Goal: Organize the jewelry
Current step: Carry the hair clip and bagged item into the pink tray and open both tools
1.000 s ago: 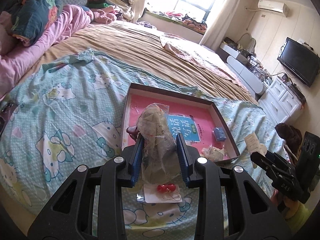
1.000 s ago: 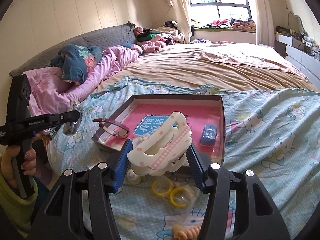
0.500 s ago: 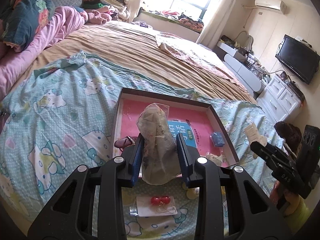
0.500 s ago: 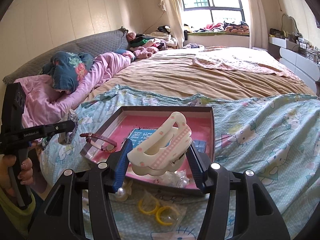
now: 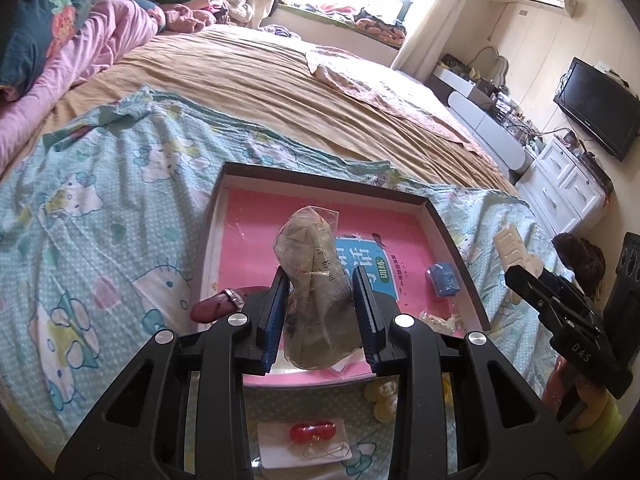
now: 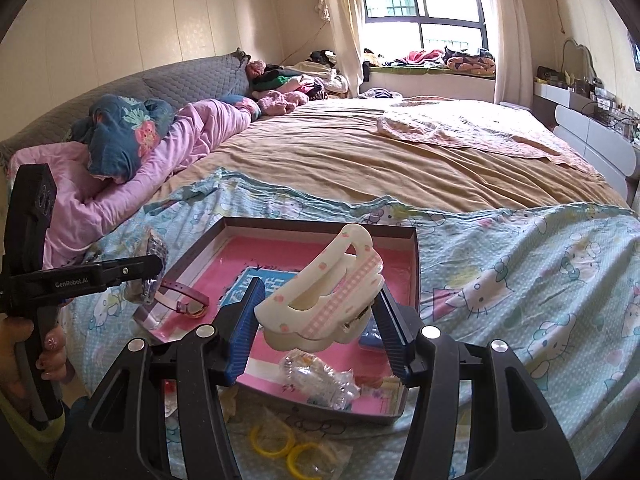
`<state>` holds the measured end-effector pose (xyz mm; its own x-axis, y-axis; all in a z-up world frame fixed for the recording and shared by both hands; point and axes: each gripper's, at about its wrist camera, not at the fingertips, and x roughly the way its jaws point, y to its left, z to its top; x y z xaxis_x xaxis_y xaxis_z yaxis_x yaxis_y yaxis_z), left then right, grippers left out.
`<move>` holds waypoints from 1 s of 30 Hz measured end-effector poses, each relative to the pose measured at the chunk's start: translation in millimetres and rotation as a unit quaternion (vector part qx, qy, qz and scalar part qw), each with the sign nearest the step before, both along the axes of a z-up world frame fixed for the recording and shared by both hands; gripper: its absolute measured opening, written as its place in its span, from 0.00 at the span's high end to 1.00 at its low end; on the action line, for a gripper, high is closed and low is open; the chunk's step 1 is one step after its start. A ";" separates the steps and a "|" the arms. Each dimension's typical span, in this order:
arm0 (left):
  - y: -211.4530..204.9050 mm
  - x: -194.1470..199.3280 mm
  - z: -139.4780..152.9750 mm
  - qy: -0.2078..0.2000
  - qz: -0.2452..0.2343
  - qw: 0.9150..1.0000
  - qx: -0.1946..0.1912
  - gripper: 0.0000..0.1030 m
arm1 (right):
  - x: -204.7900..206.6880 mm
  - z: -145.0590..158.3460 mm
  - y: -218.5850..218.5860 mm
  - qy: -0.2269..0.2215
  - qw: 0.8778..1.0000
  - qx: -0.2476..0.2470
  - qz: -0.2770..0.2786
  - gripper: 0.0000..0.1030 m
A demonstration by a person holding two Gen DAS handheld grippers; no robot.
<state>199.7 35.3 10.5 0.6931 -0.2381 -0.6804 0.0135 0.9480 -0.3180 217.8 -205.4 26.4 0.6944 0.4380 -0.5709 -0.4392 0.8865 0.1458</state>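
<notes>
Left tongs (image 5: 320,312) grip a plastic bag (image 5: 314,280) while right tongs (image 6: 318,328) clamp a cream hair claw (image 6: 324,300) above the tray (image 6: 316,224).

Beyond the fingers lies a bed with a tan sheet (image 6: 360,160); a cartoon-print cover (image 5: 100,220) spreads beneath and left of them. Far left — pink bedding (image 6: 192,136) and a dark floral pillow (image 6: 120,132). Far right — a television (image 5: 600,120) above white drawers (image 5: 568,184). A window (image 6: 424,4) stands straight ahead.
</notes>
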 end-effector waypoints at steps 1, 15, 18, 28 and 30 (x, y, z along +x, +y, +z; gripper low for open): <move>-0.8 2.0 -2.1 0.001 -0.002 1.000 0.002 0.76 | 2.0 -1.6 0.9 0.001 1.000 -0.003 -0.001 0.48; -19.5 18.6 -37.3 0.033 -0.044 0.998 0.015 0.76 | 30.3 -24.1 12.6 0.023 0.999 -0.039 -0.007 0.48; -20.3 20.5 -42.4 0.038 -0.047 0.998 0.017 0.76 | 36.1 -29.7 14.9 0.028 0.998 -0.048 -0.009 0.48; -19.3 25.0 -45.0 0.040 -0.044 0.998 0.023 0.76 | 57.7 -48.3 32.1 0.048 0.995 -0.083 0.001 0.48; -18.2 25.7 -43.2 0.038 -0.043 0.998 0.024 0.76 | 59.1 -50.8 34.8 0.052 0.995 -0.086 0.003 0.48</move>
<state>225.4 17.1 -32.7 0.6181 -0.2597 -0.7420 0.0725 0.9587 -0.2752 276.8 -170.6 -24.4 0.6257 0.3320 -0.7059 -0.4359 0.8992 0.0365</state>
